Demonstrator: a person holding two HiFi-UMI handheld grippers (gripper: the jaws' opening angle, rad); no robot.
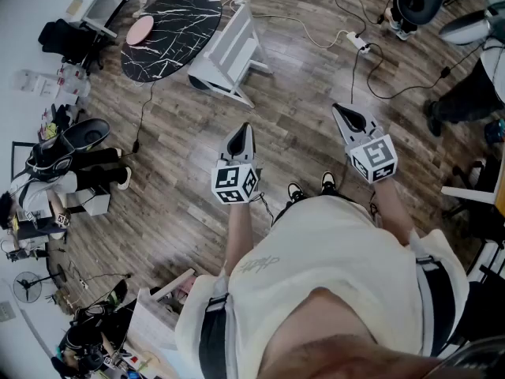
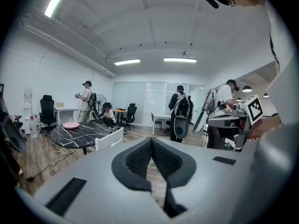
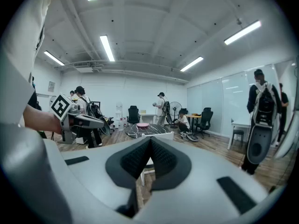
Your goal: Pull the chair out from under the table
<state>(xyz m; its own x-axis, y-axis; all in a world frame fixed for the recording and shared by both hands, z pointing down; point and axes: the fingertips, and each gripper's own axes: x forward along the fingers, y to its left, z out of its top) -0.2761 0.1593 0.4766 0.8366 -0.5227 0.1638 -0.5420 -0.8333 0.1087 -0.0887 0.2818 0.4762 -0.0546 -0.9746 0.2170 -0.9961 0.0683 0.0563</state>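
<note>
Both tongs are pressed together on nothing: the left gripper [image 1: 241, 139] and the right gripper [image 1: 349, 121] are held side by side in front of the person, well apart from each other and level with one another, pointing out over the wood floor [image 1: 300, 125]. In each gripper view the ribbed pads meet with no gap, and only open room shows past them.

From the left gripper, the white chair [image 1: 229, 50] stands at about 12 o'clock, well away across bare floor; from the right gripper it sits nearer 11 o'clock. It rests hard against the 4 o'clock side of the round black marble table [image 1: 173, 14], its slatted back turned toward the person. The tabletop's edge seems to overlap the chair's far end, so I judge it is still tucked in, though how deep the seat reaches under the top cannot be made out. The left gripper view shows the same chair [image 2: 110, 139] just beside the table [image 2: 81, 133], with a pink plate [image 2: 71, 125] on top.

A power strip [image 1: 359, 42] and its cables trail across the floor at 1 o'clock of the right gripper, off the straight line to the chair.

As I read it, the task has not begun: the walk over, the grip on the chair back and the pull are all left.
</note>
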